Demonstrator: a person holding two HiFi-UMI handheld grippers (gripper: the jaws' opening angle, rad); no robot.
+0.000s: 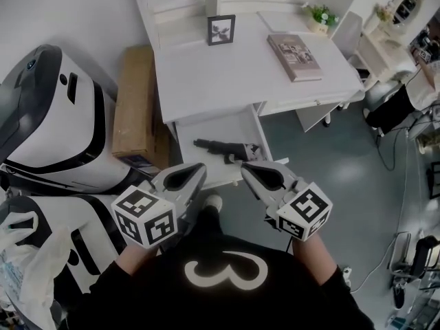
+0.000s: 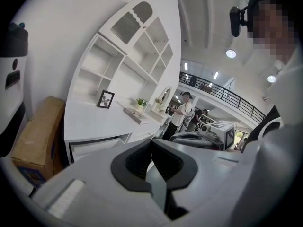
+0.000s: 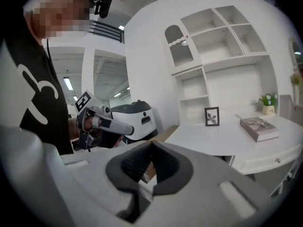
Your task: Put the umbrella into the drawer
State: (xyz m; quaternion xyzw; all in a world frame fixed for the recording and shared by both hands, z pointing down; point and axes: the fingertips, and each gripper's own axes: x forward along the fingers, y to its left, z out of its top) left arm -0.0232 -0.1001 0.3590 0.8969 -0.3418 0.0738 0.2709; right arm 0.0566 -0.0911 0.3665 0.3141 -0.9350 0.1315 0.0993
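**Head view.** The umbrella [image 1: 223, 148], black and folded, lies inside the open drawer [image 1: 206, 130] under the white desk [image 1: 227, 74], with its length running from ten o'clock to four o'clock. You hold the left gripper [image 1: 194, 173] and the right gripper [image 1: 253, 172] side by side at the drawer's six o'clock edge, both clear of the umbrella. On the desk a picture frame [image 1: 221, 29] stands at twelve o'clock and a book [image 1: 294, 56] lies at two o'clock. A cardboard box [image 1: 134, 108] stands against the desk's nine o'clock side, and a white machine [image 1: 55, 115] is beyond it.

**Left gripper view.** Your left gripper's jaws are clenched, dark pads meeting tip to tip with nothing between them. The desk with the frame and book lies toward ten o'clock, and the drawer's front shows beneath it. The umbrella cannot be seen from here. Your right gripper shows at three o'clock.

**Right gripper view.** Your right gripper's jaws are also pressed together and empty. The left gripper shows at nine o'clock in front of the white machine. The desk, frame and book lie toward three o'clock.
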